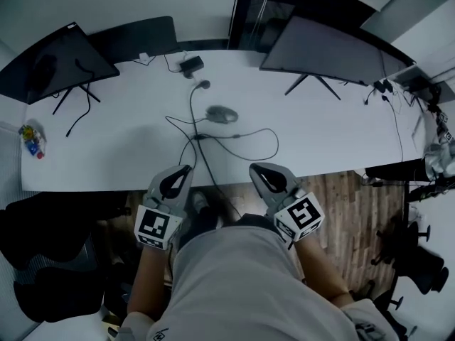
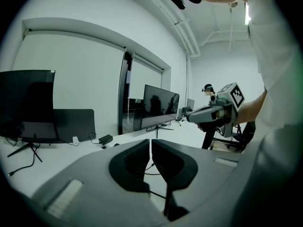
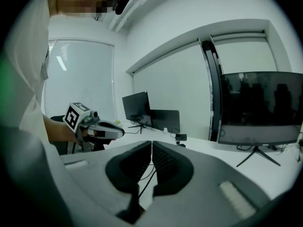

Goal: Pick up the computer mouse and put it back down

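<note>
Approach step. Left gripper [image 1: 187,169] and right gripper [image 1: 254,168]: jaws pressed together, empty. Mouse [image 1: 222,114] untouched at 12 o'clock; next move calls for reaching forward and spreading the jaws.

Two monitors are standing on the one counter [image 1: 327,130]: the left monitor [image 1: 53,62] and the right monitor [image 1: 330,52]. One dark flat panel [image 1: 138,38] is sitting at the back between them. One computer mouse [image 1: 222,114] is lying there, along with one small black box [image 1: 192,65] and one small colourful object [image 1: 30,141]. Two grippers are showing, the left gripper [image 1: 185,169] and the right gripper [image 1: 254,168].
</note>
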